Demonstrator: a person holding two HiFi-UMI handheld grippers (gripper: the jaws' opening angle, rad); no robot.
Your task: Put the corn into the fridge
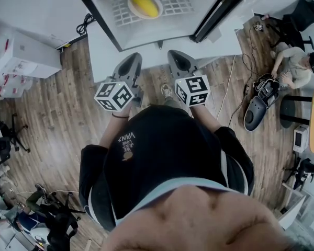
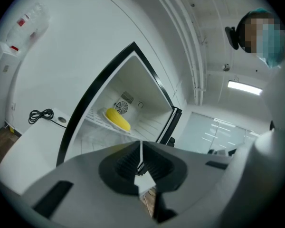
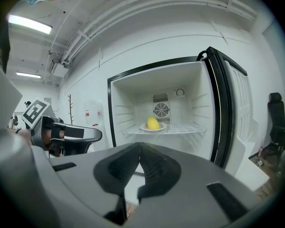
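Observation:
The yellow corn (image 1: 143, 2) (image 2: 118, 119) (image 3: 153, 123) lies on a white plate (image 3: 153, 127) on the wire shelf (image 1: 179, 3) inside the open fridge (image 1: 153, 12). Both grippers hang side by side in front of the fridge, apart from it. My left gripper (image 1: 132, 63) (image 2: 140, 148) is shut with nothing between its jaws. My right gripper (image 1: 178, 60) (image 3: 138, 148) is shut and empty too. The fridge door (image 1: 225, 9) (image 3: 230, 118) stands swung open at the right.
The fridge stands on a white platform (image 1: 146, 54) with a black cable (image 2: 41, 115) at its left. White boxes (image 1: 21, 56) sit at the left. A seated person (image 1: 295, 64) and a black chair (image 1: 295, 20) are at the right, over a wooden floor (image 1: 57, 114).

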